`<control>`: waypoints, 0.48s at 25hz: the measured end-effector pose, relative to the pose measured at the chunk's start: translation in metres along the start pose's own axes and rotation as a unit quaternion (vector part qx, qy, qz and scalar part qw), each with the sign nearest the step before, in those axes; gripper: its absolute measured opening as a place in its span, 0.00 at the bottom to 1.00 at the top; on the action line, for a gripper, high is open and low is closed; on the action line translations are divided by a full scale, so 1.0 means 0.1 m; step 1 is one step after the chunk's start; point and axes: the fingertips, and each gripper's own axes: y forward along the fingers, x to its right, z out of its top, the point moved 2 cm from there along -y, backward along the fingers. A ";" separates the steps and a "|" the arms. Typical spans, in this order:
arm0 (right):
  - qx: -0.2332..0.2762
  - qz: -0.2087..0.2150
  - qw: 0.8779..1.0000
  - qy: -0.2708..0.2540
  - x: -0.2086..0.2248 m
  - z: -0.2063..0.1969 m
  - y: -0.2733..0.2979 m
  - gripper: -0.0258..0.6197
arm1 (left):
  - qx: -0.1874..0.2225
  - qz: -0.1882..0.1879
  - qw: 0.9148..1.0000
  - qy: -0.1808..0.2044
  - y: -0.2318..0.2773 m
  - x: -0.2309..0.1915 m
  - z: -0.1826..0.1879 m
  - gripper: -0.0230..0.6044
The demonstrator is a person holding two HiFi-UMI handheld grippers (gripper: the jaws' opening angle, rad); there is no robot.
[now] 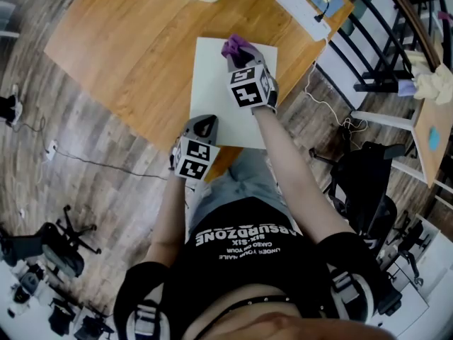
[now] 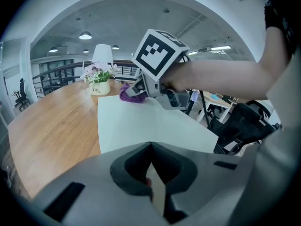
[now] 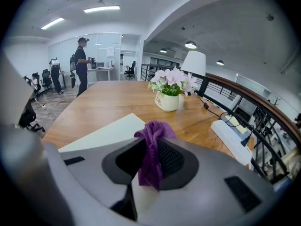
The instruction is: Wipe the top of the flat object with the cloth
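Clamping cloth (image 1: 236,46) in right tongs (image 3: 153,145) atop board (image 1: 212,83) for wiping; left tongs (image 2: 150,147) closed, empty, by worktop (image 1: 127,48) near edge, likely steadying.

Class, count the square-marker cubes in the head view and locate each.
2. One black-and-white marker cube sits on the right gripper, over the pale flat board, far end; the other on the left gripper at its near left corner.

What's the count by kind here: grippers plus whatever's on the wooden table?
Grippers: 2, the left gripper and the right gripper
Cloths: 1, the purple cloth
Flat boards: 1, the white board
Flower pots: 1, the flower pot
Lamps: 1, the lamp
Power strips: 1, the power strip
Total: 7
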 end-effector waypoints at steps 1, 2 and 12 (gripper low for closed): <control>0.001 0.006 1.000 -0.002 -0.03 0.02 0.02 0.18 | 0.001 0.001 1.000 0.003 0.00 0.00 0.00 0.06; 0.002 0.011 1.000 -0.005 -0.07 0.04 0.04 0.18 | 0.001 0.002 1.000 0.007 0.00 0.01 0.00 0.06; 0.009 0.059 0.997 -0.049 -0.36 0.22 0.15 0.18 | 0.007 0.003 1.000 0.022 0.00 0.04 0.00 0.06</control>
